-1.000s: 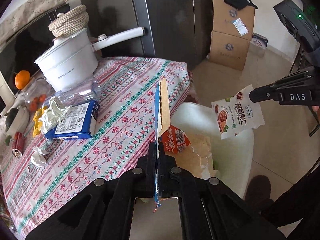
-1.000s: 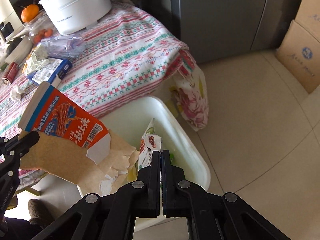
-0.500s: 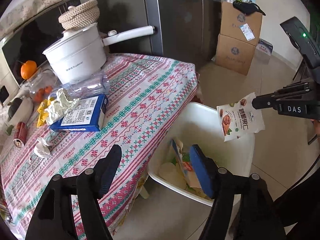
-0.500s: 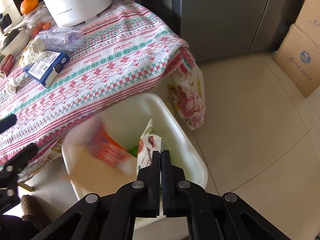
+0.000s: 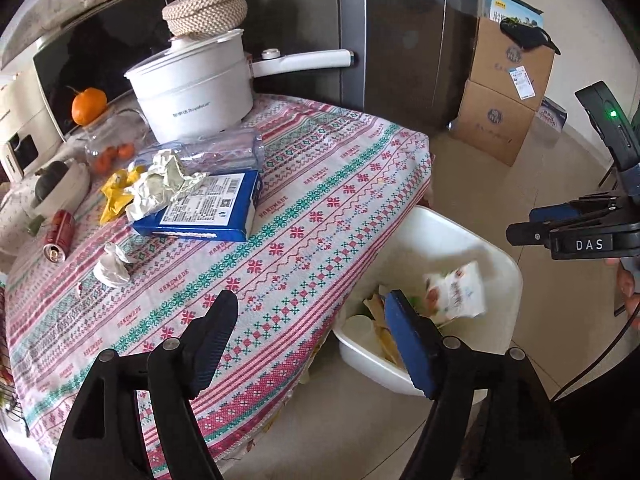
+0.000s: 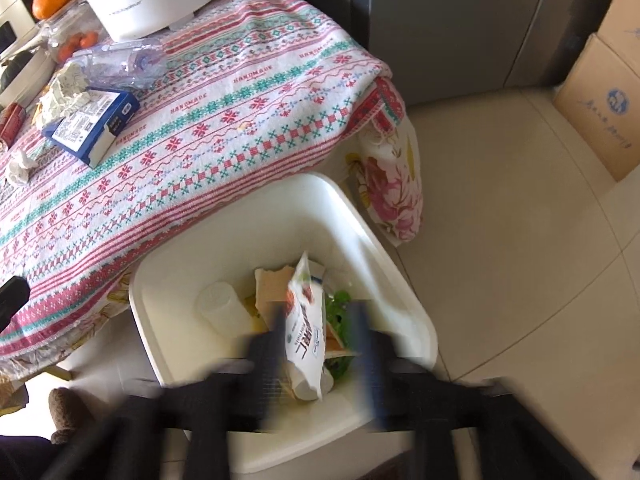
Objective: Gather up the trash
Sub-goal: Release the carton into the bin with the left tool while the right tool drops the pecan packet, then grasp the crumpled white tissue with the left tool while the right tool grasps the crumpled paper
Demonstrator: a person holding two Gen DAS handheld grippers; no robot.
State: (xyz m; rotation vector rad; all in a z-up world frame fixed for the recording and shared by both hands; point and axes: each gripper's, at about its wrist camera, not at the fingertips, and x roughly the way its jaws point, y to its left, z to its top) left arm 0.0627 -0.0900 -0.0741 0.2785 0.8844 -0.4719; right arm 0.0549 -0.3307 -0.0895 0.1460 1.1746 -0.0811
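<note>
A white bin (image 5: pixel 500 264) stands on the floor beside the table's edge. My left gripper (image 5: pixel 310 304) hangs over that edge, its jaws opening with nothing between them. My right gripper (image 6: pixel 319 320), blurred, is above the bin (image 6: pixel 168 276) with its jaws opening. The white snack bag (image 6: pixel 306 320) drops loose between them, touching neither pad; it shows blurred (image 5: pixel 456 292) in the left wrist view. The torn carton (image 6: pixel 272 284) lies in the bin. On the tablecloth remain a blue box (image 5: pixel 204 208), crumpled paper (image 5: pixel 160 184), a tissue (image 5: pixel 112 268), a red can (image 5: pixel 58 234) and a plastic bottle (image 5: pixel 224 150).
A white pot (image 5: pixel 192 88) with a long handle and an orange (image 5: pixel 89 106) stand at the back of the table. A dark fridge (image 5: pixel 400 40) and stacked cardboard boxes (image 5: pixel 504 92) lie beyond. A floral bag (image 6: pixel 396 196) hangs at the table corner.
My left gripper opened and dropped the torn carton into the bin, then shifted toward the table. My right gripper opened and let go of the snack bag, which is falling into the bin.
</note>
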